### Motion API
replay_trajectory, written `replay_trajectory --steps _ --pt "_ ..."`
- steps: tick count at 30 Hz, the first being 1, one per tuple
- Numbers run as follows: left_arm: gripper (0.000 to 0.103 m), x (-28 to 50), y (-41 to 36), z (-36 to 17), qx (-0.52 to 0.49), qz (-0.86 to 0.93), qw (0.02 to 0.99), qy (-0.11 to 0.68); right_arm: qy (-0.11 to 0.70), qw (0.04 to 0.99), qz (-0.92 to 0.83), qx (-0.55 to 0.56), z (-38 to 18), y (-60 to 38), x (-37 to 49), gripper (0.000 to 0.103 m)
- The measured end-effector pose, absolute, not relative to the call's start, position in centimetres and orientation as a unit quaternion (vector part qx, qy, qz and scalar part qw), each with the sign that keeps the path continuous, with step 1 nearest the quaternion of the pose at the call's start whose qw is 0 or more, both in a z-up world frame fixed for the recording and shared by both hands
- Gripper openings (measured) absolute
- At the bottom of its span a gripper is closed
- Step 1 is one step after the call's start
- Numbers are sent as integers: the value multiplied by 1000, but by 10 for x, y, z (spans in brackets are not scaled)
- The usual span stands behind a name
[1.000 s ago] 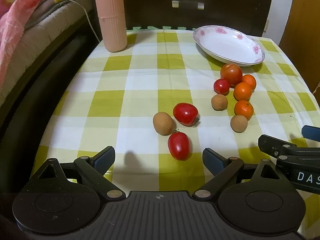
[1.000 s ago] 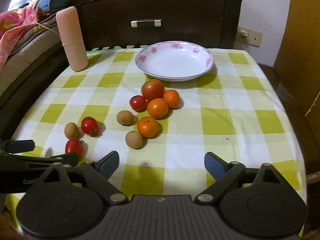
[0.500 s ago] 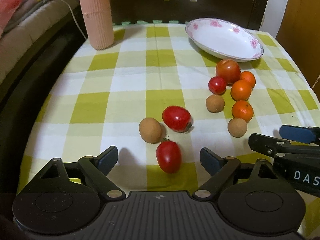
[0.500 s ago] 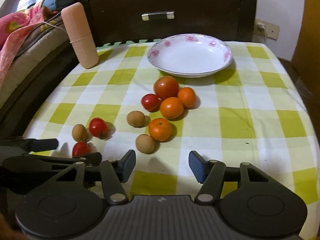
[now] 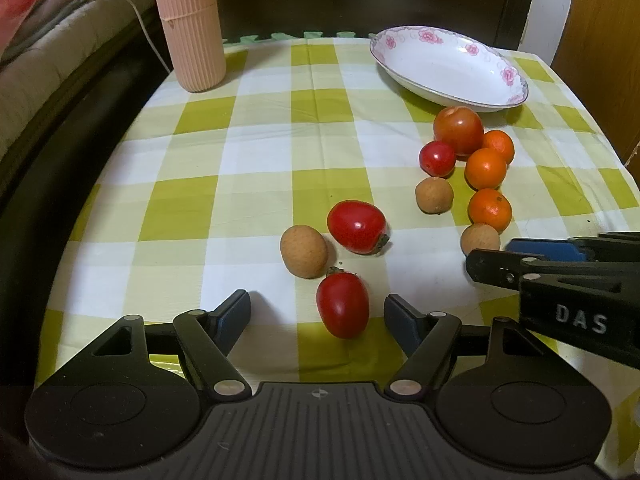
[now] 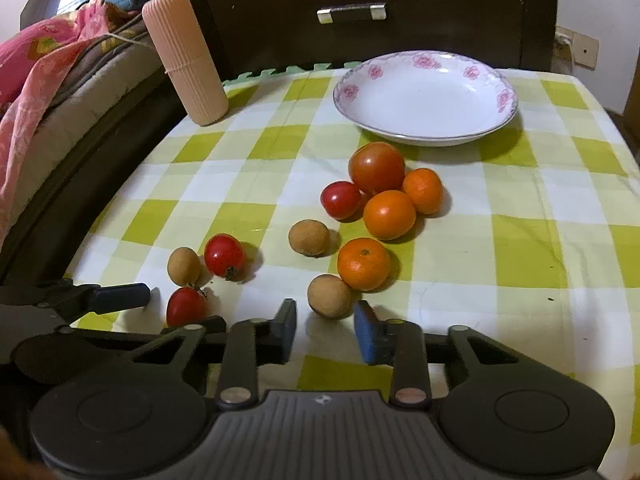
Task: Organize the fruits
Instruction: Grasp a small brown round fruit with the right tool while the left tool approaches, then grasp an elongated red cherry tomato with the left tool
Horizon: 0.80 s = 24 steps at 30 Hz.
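White letters "DAS" on the black body of the right gripper [image 5: 486,254], seen at the right edge of the left wrist view, cut off by the frame, no other readable text

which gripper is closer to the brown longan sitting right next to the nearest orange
Right. The right gripper has its open fingers on either side of that longan, not yet touching. The left gripper is off to its left, bracketing a red tomato.
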State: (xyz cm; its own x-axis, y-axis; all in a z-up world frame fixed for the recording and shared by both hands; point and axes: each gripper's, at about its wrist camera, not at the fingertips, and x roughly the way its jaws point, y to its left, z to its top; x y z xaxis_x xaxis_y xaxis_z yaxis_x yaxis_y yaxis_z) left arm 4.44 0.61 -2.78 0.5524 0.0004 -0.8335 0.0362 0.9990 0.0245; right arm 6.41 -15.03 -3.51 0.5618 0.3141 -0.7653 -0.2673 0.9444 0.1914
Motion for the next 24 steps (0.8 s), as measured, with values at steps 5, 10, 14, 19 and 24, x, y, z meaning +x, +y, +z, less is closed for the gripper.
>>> replay_trajectory --steps 5,10,14,19,24 --pt "85 44 2 -29 21 -24 880 474 437 883 171 16 -39 -142 71 28" --pt "86 45 4 -29 11 -27 881 472 432 885 174 12 -40 -139 74 28" --pt "86 43 3 -30 12 -34 884 466 429 886 175 -5 -40 -135 75 27" --pt "81 43 1 -30 19 -41 888 458 431 885 176 -12 -39 -136 73 25" --pt "67 41 5 -28 9 -45 891 451 437 881 179 13 -37 -145 71 25"
